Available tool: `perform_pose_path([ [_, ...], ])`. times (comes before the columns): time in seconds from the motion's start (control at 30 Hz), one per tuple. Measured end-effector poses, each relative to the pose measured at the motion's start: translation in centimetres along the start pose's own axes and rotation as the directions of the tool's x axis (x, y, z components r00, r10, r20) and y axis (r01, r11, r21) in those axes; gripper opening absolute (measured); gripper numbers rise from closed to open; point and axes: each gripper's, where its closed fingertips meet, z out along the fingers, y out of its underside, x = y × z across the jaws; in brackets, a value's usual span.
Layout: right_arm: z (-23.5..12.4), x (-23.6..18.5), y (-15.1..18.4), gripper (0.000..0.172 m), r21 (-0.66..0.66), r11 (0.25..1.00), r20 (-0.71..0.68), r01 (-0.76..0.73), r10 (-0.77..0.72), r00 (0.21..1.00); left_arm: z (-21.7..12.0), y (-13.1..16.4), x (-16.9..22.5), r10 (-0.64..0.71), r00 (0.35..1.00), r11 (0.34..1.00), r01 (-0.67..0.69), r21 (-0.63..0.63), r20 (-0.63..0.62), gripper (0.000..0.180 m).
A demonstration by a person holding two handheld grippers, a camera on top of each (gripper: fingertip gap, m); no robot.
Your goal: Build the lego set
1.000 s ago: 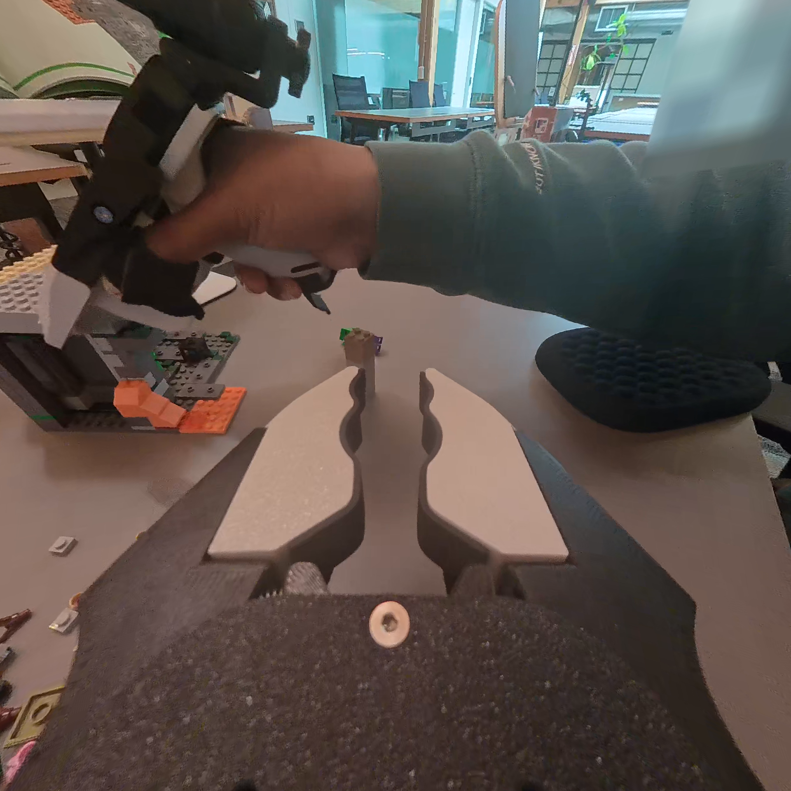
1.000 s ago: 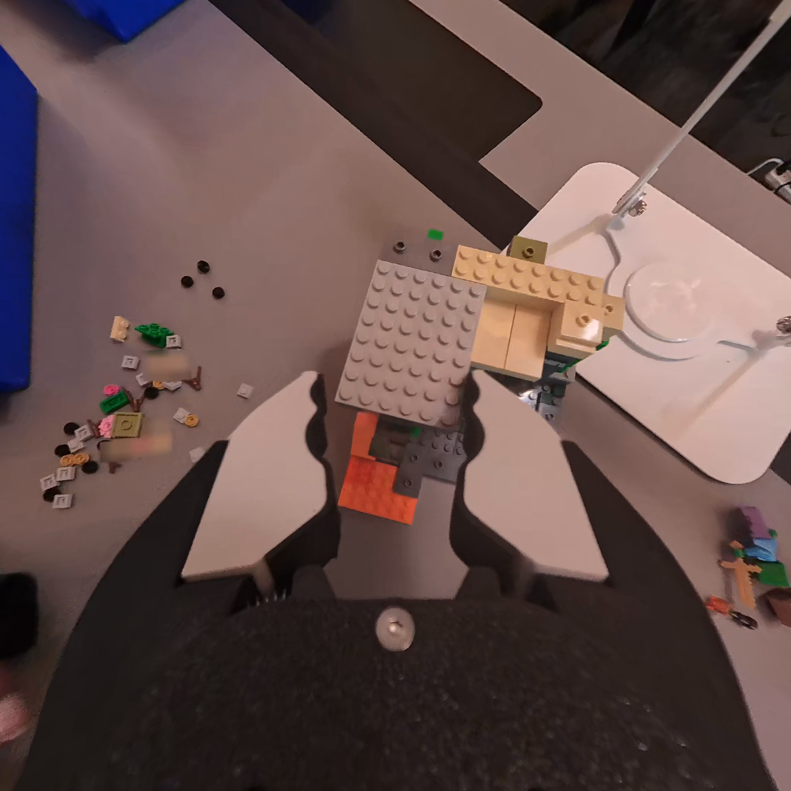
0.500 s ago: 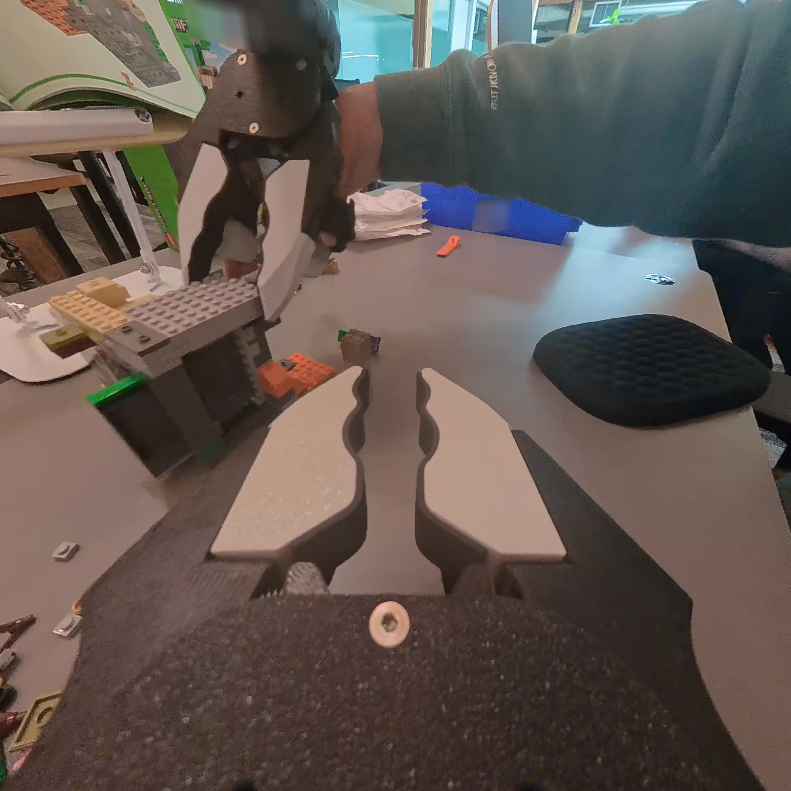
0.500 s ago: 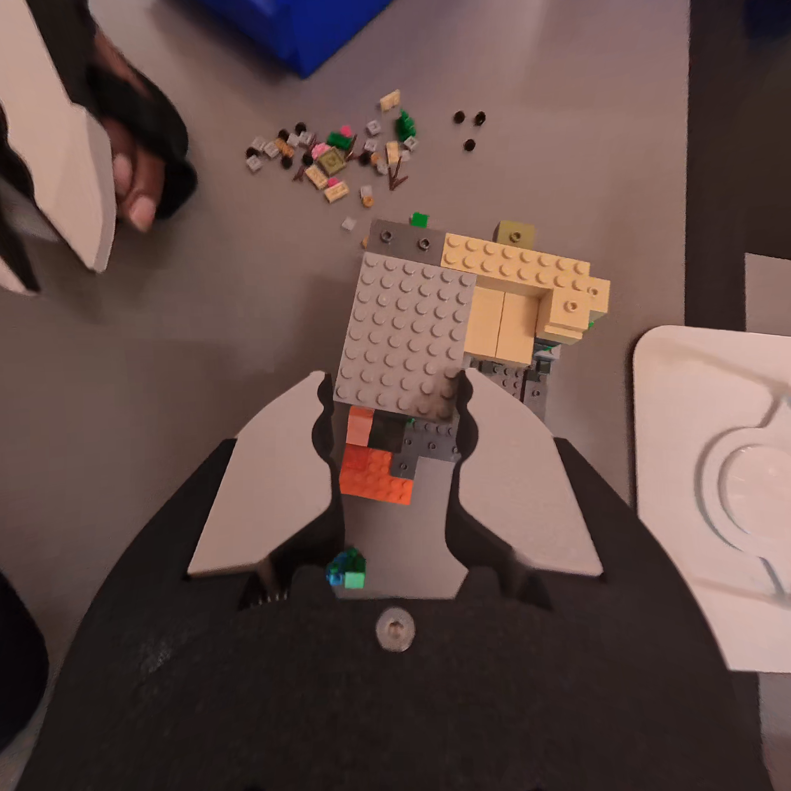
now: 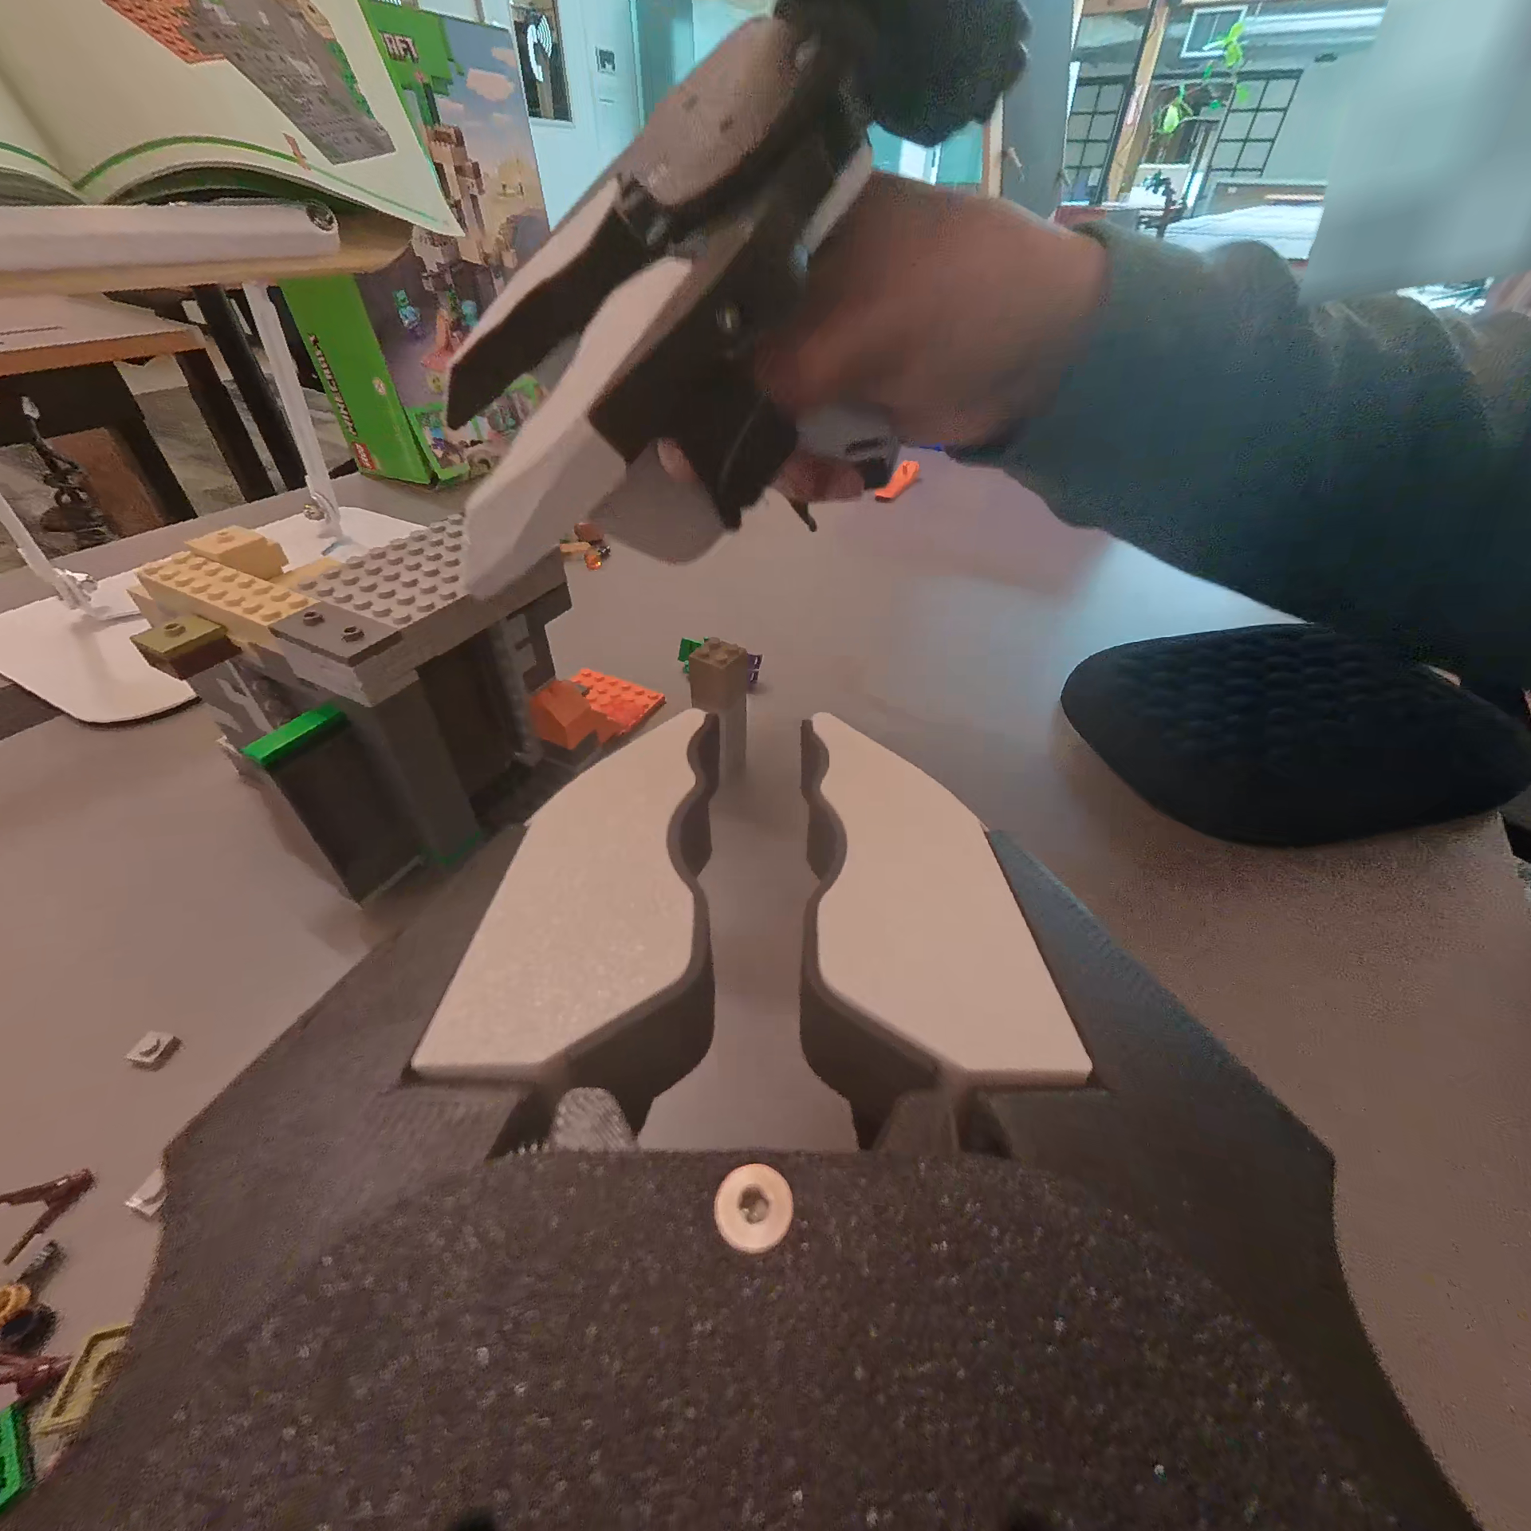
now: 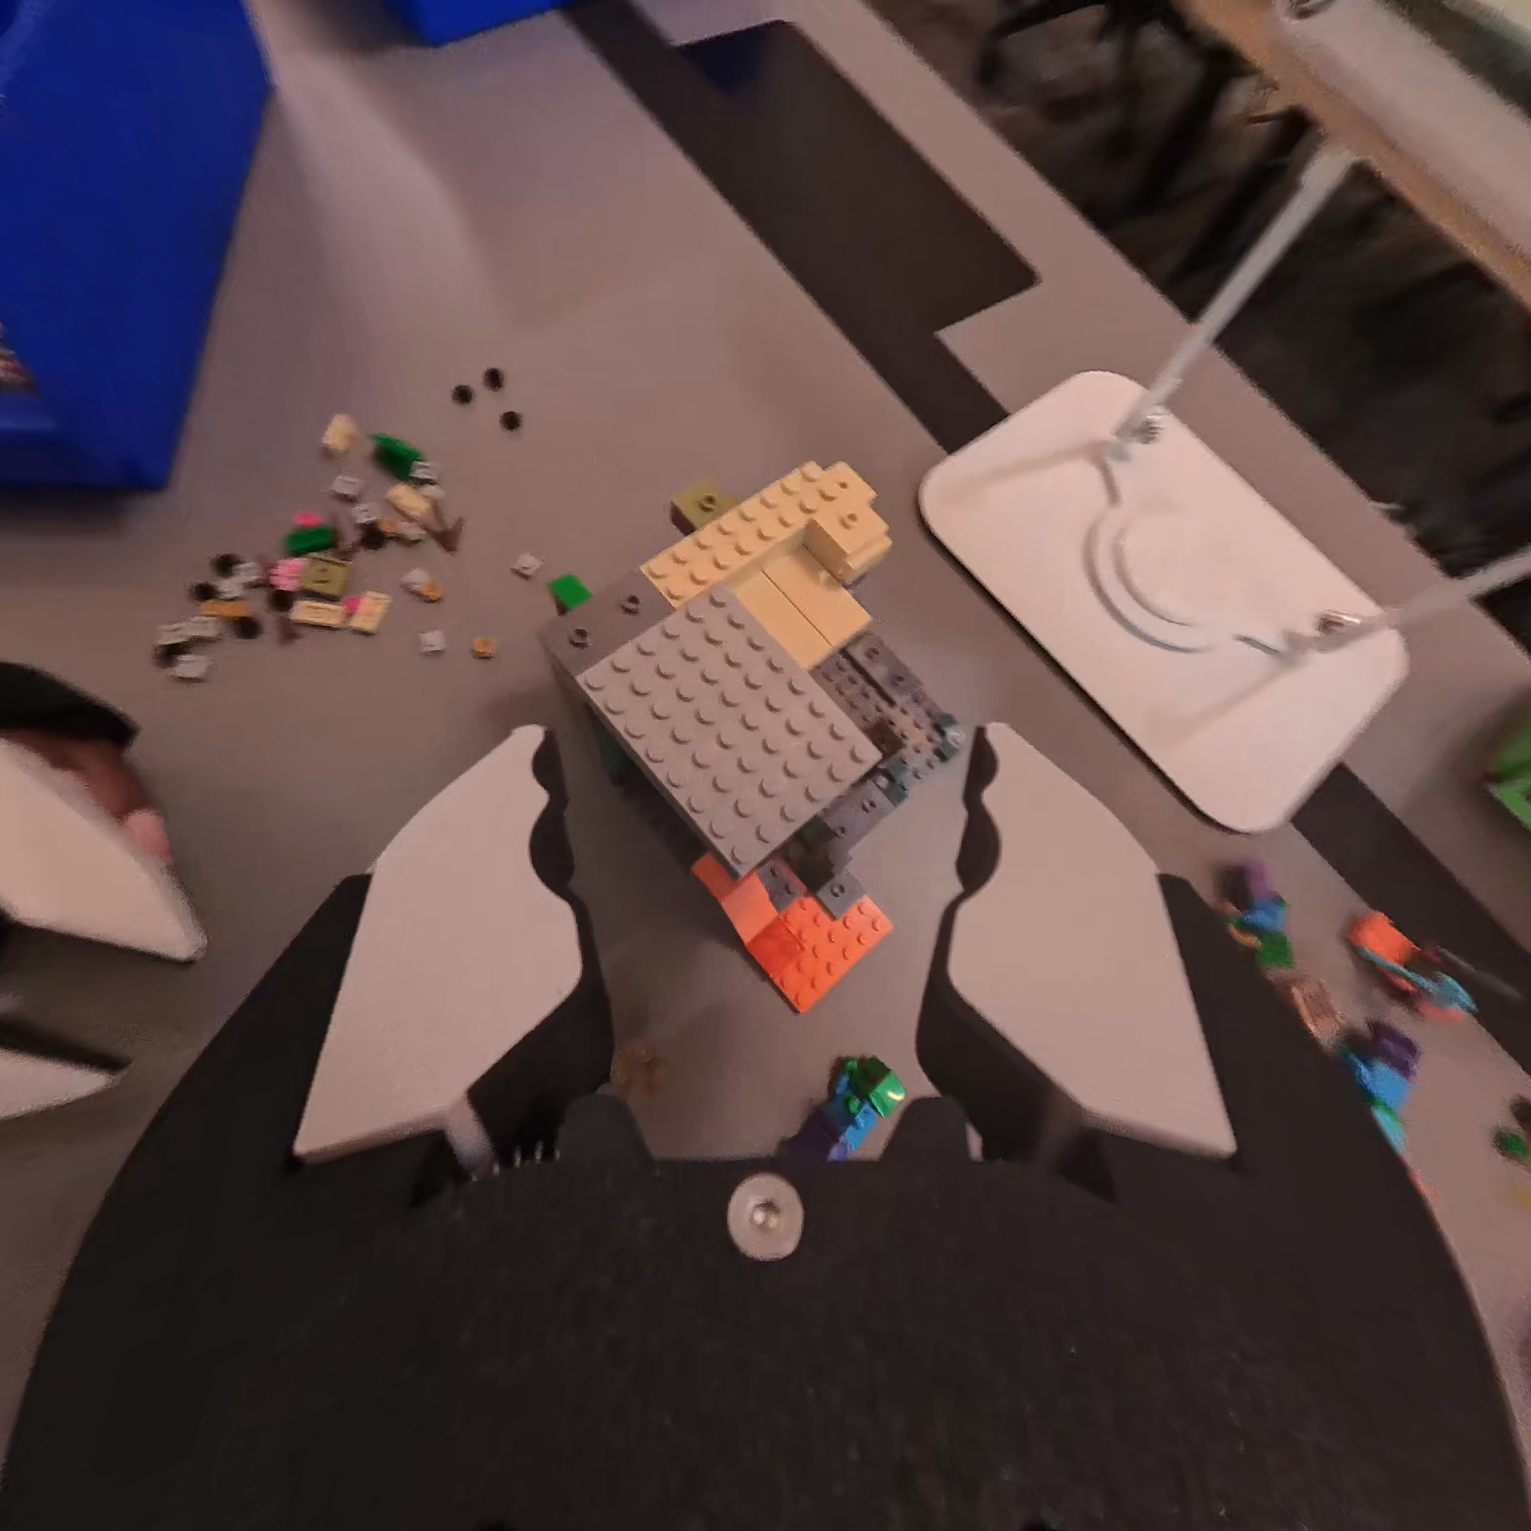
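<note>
The left tongs (image 5: 750, 729) hover low over the smooth grey bench (image 5: 953, 630), their fingers a little apart with nothing between them. Just past the tips stands a small tan block on a thin grey post (image 5: 719, 675). To the left of them sits a bumpy brick house (image 5: 356, 630) with a flat grey studded roof.

The right tongs (image 6: 758, 750) hang above that house (image 6: 729, 729), spread wide and gripping nothing. An orange plate (image 6: 816, 944) lies between their fingers. Tiny loose bricks (image 6: 315, 572) lie scattered to their left, and a smooth white stand base (image 6: 1160, 596) to their right.
</note>
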Motion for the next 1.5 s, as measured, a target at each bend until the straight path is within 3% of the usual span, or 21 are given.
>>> perform_pose_path([
  [0.13, 1.2, -0.9, 1.3, 0.114, -0.016, 0.997, -0.149, -0.072, 0.068, 0.987, -0.1, -0.1, 0.3, 0.013, 1.000, 1.000, -0.013, 0.003, -0.004, 0.018],
  [0.3, 2.7, -1.4, 1.8, 0.117, -0.034, 0.995, -0.215, -0.098, 0.088, 0.973, -0.5, -0.6, 0.9, 0.044, 0.999, 0.999, -0.043, 0.016, -0.013, 0.018],
  [0.43, 3.5, -1.4, 1.7, 0.113, -0.069, 0.992, -0.170, -0.101, 0.089, 0.982, -0.8, -0.9, 1.0, 0.054, 0.998, 0.998, -0.054, 0.026, -0.009, 0.017],
  [0.57, 3.8, -0.9, 1.8, 0.108, -0.105, 0.994, -0.081, 0.014, -0.023, 0.996, -0.8, -0.9, 1.1, 0.057, 0.998, 0.998, -0.057, 0.023, -0.015, 0.017],
  [0.73, 3.9, -0.6, 2.5, 0.082, -0.110, 0.994, 0.066, 0.010, -0.003, 0.998, -0.7, -0.8, 1.1, 0.072, 0.997, 0.997, -0.072, 0.015, -0.010, 0.016],
  [0.83, 3.8, -0.4, 2.6, 0.082, -0.108, 0.994, 0.041, -0.008, 0.012, 0.999, -0.7, -0.6, 0.9, 0.069, 0.998, 0.998, -0.069, 0.009, -0.004, 0.016],
  [1.03, 4.0, -1.0, 2.1, 0.081, -0.107, 0.981, -0.142, -0.162, 0.146, 0.979, -0.6, -0.4, 0.8, 0.071, 0.997, 0.997, -0.071, 0.000, 0.004, 0.016],
  [1.2, 3.4, -4.0, 0.2, 0.086, -0.049, 0.981, -0.046, -0.188, 0.185, 0.982, -0.4, -0.1, 0.6, 0.071, 0.997, 0.997, -0.071, -0.013, 0.009, 0.015],
  [1.33, 0.6, -4.9, -1.8, 0.081, 0.072, 0.976, 0.136, -0.205, 0.194, 0.971, -0.5, -0.1, 0.3, 0.062, 0.998, 0.998, -0.062, -0.007, 0.021, 0.015],
  [1.5, -3.0, -0.9, -1.8, 0.069, 0.207, 0.966, 0.188, -0.156, 0.117, 0.975, -0.5, 0.0, -0.1, 0.054, 0.998, 0.999, -0.054, -0.010, 0.032, 0.015],
])
